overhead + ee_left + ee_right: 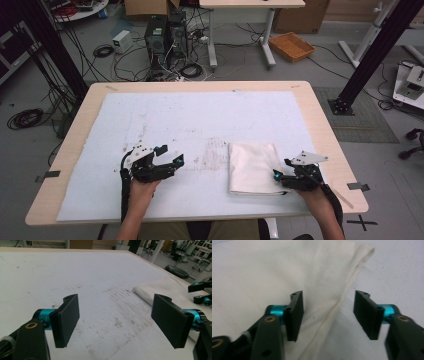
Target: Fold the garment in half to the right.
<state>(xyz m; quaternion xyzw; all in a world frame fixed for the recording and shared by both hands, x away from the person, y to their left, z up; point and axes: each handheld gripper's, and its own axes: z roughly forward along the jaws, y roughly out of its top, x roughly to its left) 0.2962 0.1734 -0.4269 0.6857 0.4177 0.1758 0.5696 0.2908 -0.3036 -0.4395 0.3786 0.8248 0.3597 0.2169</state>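
folded white cloth (252, 167), stained table sheet (190, 125)

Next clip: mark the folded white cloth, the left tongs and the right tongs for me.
folded white cloth (252, 167): high view, middle of its top face.
left tongs (115, 320): left gripper view, midway between the open jaw tips.
right tongs (328, 313): right gripper view, midway between the open jaws, over the cloth's edge.
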